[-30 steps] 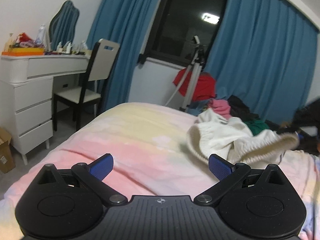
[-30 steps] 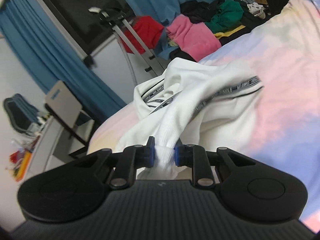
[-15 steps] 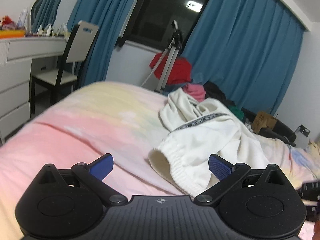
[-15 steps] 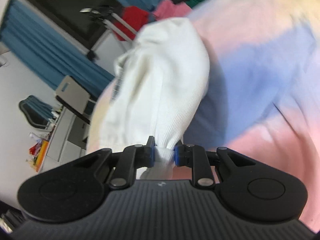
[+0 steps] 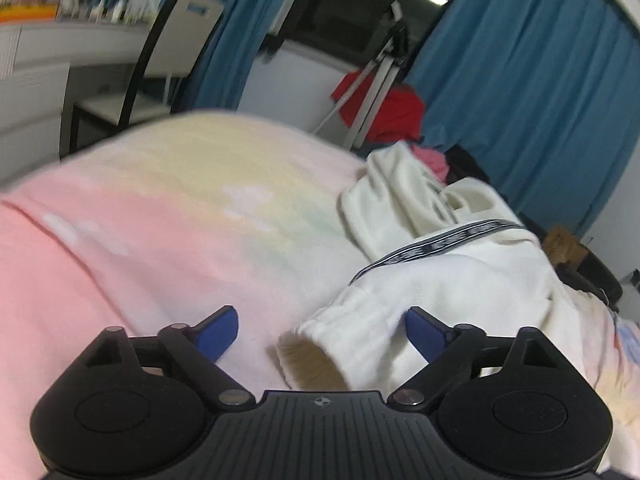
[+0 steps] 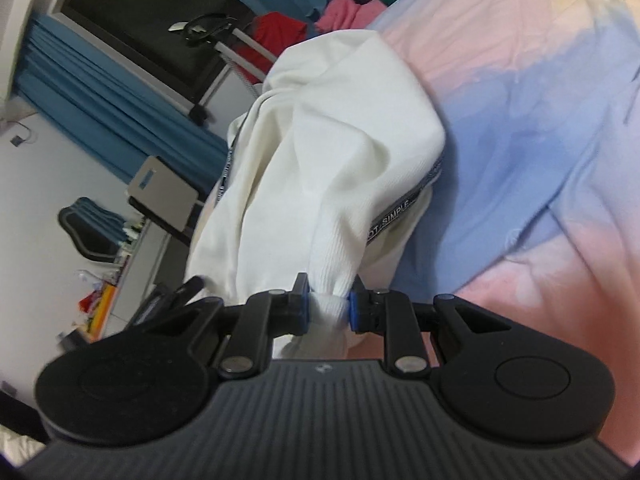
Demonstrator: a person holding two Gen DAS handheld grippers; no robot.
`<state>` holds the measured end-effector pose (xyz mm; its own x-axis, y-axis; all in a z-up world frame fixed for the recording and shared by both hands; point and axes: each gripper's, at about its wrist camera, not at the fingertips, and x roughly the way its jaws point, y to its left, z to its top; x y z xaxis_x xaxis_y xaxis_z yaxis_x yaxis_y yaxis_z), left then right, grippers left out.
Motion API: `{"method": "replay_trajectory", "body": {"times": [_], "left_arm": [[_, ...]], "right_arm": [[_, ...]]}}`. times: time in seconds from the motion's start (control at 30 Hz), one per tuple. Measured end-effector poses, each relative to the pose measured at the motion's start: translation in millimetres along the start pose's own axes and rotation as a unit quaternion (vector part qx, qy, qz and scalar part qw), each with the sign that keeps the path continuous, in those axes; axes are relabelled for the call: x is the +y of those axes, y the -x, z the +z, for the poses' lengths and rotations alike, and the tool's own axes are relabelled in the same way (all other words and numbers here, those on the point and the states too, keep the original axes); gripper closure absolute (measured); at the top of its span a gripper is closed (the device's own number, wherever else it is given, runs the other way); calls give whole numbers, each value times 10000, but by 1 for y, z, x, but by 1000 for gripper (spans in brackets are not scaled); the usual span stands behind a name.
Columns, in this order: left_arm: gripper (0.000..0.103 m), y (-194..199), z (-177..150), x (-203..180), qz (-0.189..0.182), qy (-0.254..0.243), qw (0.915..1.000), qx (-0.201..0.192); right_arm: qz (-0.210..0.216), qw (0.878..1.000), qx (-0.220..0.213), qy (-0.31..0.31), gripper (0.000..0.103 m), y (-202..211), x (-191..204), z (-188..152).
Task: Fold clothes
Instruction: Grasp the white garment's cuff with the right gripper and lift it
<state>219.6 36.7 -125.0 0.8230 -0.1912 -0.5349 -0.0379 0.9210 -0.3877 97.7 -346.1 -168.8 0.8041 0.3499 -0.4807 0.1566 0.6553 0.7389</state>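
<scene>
A white sweatshirt (image 5: 448, 268) with black lettered tape trim lies crumpled on the pastel pink, yellow and blue bedspread (image 5: 160, 216). Its ribbed cuff (image 5: 320, 344) lies between the blue pads of my left gripper (image 5: 322, 332), which is open and not touching the cloth. In the right wrist view my right gripper (image 6: 328, 308) is shut on a ribbed cuff (image 6: 330, 280) of the same sweatshirt (image 6: 332, 132), which is lifted and stretches away above the bedspread (image 6: 540, 152).
A pile of pink, red, black and green clothes (image 5: 404, 120) and a tripod (image 5: 380, 76) stand past the bed's far end by blue curtains (image 5: 520, 92). A chair (image 5: 168, 60) and a white dresser (image 5: 36, 80) are on the left.
My left gripper moved closer to the sweatshirt, so the open cuff now lies between its pads. My right gripper kept its hold and drew the sweatshirt nearer, over the blue patch of bedspread.
</scene>
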Motion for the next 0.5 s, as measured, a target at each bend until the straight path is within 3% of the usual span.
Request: {"method": "replay_trajectory", "body": {"times": [0.07, 0.13, 0.23, 0.33, 0.43, 0.5], "left_arm": [[27, -14, 4, 6, -122, 258, 9994, 181], [47, -19, 5, 8, -193, 336, 9990, 222], [53, -19, 6, 9, -237, 404, 9988, 152], [73, -10, 12, 19, -317, 751, 9966, 101], [80, 2, 29, 31, -369, 1139, 9928, -58], [82, 13, 46, 35, -376, 1127, 9925, -275]], "right_arm": [[74, 10000, 17, -21, 81, -4, -4, 1], [149, 9999, 35, -42, 81, -8, -8, 1], [272, 9996, 45, -43, 81, -11, -7, -3], [429, 9990, 90, 96, 81, -13, 12, -19], [585, 9979, 135, 235, 81, -16, 31, -36], [689, 9969, 165, 328, 81, -17, 44, -47]]}}
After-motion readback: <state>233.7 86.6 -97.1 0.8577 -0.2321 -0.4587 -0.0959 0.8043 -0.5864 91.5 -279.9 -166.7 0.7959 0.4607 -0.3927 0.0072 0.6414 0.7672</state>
